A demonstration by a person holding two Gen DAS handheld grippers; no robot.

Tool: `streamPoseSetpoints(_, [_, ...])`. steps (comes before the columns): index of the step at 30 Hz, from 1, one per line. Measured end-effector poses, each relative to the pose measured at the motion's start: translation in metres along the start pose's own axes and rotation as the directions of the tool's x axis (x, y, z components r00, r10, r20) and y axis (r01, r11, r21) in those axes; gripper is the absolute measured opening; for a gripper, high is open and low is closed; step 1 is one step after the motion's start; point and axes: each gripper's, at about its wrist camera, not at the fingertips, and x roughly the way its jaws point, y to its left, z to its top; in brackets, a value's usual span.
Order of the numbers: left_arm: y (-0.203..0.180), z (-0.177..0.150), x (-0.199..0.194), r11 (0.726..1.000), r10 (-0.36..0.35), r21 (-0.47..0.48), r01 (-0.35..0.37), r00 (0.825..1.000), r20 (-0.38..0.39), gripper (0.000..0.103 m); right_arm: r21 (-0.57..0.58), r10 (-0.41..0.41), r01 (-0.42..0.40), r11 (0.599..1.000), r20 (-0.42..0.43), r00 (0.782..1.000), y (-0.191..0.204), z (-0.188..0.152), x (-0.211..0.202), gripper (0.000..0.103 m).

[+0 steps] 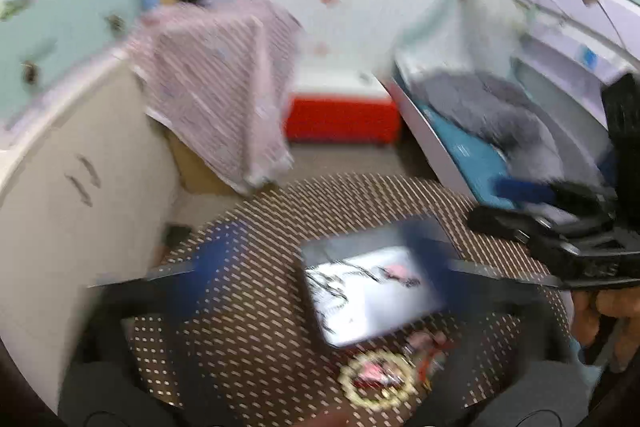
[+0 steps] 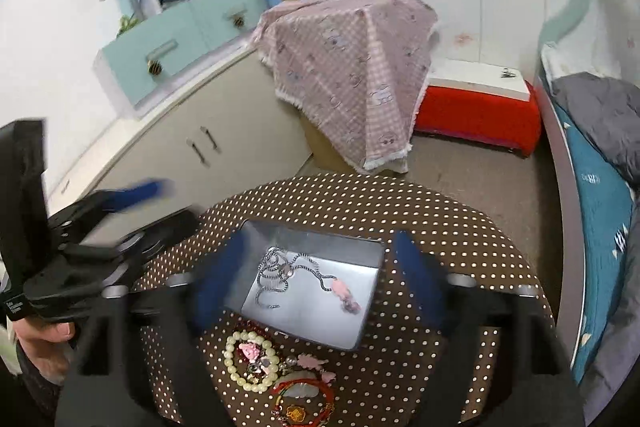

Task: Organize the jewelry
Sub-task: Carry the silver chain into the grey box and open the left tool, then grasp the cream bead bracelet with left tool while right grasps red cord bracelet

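An open metal tin (image 2: 362, 323) sits on the round table with the brown dotted cloth (image 2: 440, 219). A silver chain (image 2: 276, 269) and a pink charm (image 2: 344, 293) lie inside it. In front of the tin lie a pearl bracelet (image 2: 250, 361), a red cord bracelet (image 2: 304, 393) and small pink pieces (image 2: 314, 363). My right gripper (image 2: 318, 281) hovers over the tin, open and holding nothing. My left gripper (image 1: 324, 263) is blurred, open above the tin (image 1: 372, 295), with nothing held. The pearl bracelet (image 1: 376, 383) lies near its lower edge. Each gripper shows in the other's view: left (image 2: 152, 211), right (image 1: 500, 205).
A cream cabinet (image 2: 192, 131) stands left of the table, with a pink checked cloth (image 2: 352, 67) draped over a box beside it. A red box with a white lid (image 2: 476, 111) is at the back. A bed with a teal sheet (image 2: 596, 195) runs along the right. A person's hand (image 2: 40, 343) holds the left gripper.
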Motion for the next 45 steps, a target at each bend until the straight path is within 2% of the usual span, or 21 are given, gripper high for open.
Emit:
streamPoseSetpoints(2, [0.004, 0.000, -0.008, 1.000, 0.028, 0.013, -0.028, 0.999, 0.017, 0.097, 0.017, -0.018, 0.018, 1.000, 0.019, 1.000, -0.004, -0.001, -0.005, 0.091])
streamPoseSetpoints(5, [0.010, -0.005, -0.025, 0.997, 0.072, 0.002, -0.073, 0.996, 0.042, 0.097, 0.043, -0.036, 0.034, 0.999, 0.056, 0.998, -0.007, -0.004, -0.016, 0.093])
streamPoseSetpoints(14, [0.019, -0.024, -0.069, 0.994, 0.098, -0.060, -0.092, 0.991, 0.091, 0.097, 0.037, -0.097, 0.091, 0.995, 0.173, 0.980, 0.009, -0.015, -0.056, 0.095])
streamPoseSetpoints(24, [0.011, -0.035, -0.091, 0.991, 0.123, -0.075, -0.114, 0.985, 0.125, 0.097, 0.008, -0.152, 0.155, 0.988, 0.266, 0.952, 0.031, -0.028, -0.091, 0.095])
streamPoseSetpoints(37, [0.005, -0.062, -0.097, 0.987, 0.158, -0.053, -0.153, 0.982, 0.104, 0.097, 0.053, -0.214, 0.207, 0.977, 0.251, 0.944, 0.023, -0.070, -0.105, 0.095])
streamPoseSetpoints(45, [0.005, -0.087, -0.086, 0.987, 0.161, -0.032, -0.160, 0.986, 0.034, 0.097, 0.073, -0.227, 0.217, 0.973, 0.180, 0.957, 0.015, -0.095, -0.091, 0.095])
